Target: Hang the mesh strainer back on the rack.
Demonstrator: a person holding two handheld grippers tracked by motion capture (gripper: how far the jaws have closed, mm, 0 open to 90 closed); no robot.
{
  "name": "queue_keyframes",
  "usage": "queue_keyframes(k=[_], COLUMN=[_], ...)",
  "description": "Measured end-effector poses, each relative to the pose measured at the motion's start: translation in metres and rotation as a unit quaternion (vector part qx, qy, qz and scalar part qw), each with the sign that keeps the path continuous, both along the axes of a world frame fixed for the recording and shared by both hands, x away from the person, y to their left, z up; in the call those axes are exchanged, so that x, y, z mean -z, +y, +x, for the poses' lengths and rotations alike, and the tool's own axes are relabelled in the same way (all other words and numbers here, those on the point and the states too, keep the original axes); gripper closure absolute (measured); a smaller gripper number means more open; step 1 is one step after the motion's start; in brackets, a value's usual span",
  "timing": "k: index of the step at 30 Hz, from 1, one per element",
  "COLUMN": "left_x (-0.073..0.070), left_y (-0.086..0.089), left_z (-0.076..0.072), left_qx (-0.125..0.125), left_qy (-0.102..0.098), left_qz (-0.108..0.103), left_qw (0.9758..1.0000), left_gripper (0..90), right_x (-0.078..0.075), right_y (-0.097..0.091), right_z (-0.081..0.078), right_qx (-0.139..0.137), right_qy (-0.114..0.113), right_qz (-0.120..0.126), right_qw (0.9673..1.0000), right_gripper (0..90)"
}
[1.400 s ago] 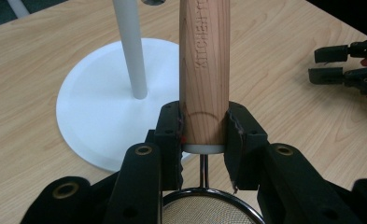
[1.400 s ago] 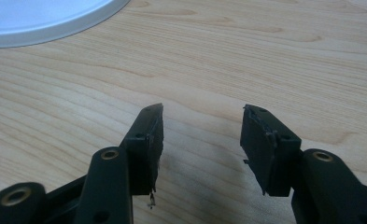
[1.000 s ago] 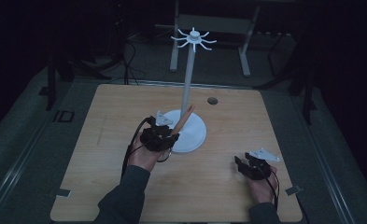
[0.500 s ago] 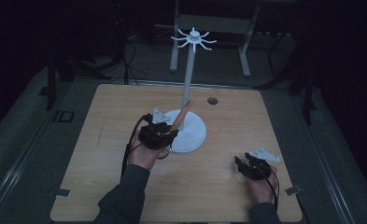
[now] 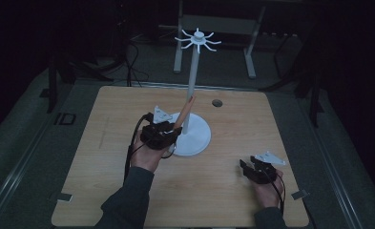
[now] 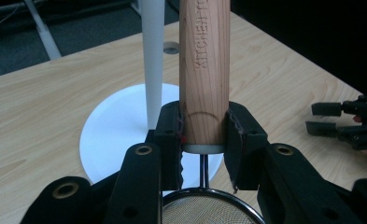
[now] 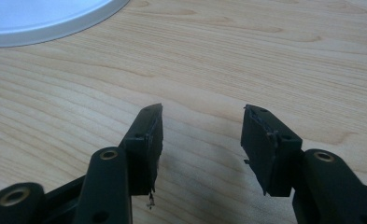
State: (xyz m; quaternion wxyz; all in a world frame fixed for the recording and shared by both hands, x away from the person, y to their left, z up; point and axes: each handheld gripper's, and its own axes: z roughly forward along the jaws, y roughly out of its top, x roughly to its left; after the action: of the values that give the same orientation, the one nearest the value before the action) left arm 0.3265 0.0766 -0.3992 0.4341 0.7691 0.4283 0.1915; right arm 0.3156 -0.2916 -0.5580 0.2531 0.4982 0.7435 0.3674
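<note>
**Left claw grips the strainer handle beside the white stand; right claw rests open**

Your left claw [image 6: 203, 135] is clamped on a wooden handle [image 6: 204, 70] stamped with the letters "KITCHEN". In the left gripper view the handle rises straight up between the two black jaws, which press on both of its sides. Just below the grip a thin metal stem runs down to the rim of a fine mesh strainer bowl [image 6: 204, 210] at the bottom edge of that view.

From the high view, your left claw [image 5: 168, 136] sits over the near-left edge of the round white base [image 5: 197, 138] of the stand, and the wooden handle [image 5: 184, 113] leans up and to the right, its tip close to the white pole [image 5: 192, 81]. I cannot tell whether it touches the pole. The pole stands upright and carries a ring of short white hooks [image 5: 198, 39] at its top.

Your right claw [image 7: 202, 135] is open and holds nothing, its jaws spread wide just above the bare wooden tabletop [image 7: 218, 60]. In the high view your right claw [image 5: 246, 168] lies near the front right of the tabletop [image 5: 94, 162], well apart from the stand, pointing left. A small dark round hole [image 5: 217, 102] sits in the tabletop behind the base
</note>
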Motion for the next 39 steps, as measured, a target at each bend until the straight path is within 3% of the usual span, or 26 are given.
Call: queue_keyframes(k=[39], left_x=[-0.022], left_y=[0.006], left_z=[-0.001], left_qx=[-0.022], left_qy=[-0.043], left_qz=[-0.04], left_qw=[0.9981], left_gripper=[69.4], right_x=[0.0], right_y=[0.0], right_z=[0.0], right_qx=[-0.001], right_qy=[0.0], right_qz=[-0.001], right_qw=[1.0], right_gripper=[47.9])
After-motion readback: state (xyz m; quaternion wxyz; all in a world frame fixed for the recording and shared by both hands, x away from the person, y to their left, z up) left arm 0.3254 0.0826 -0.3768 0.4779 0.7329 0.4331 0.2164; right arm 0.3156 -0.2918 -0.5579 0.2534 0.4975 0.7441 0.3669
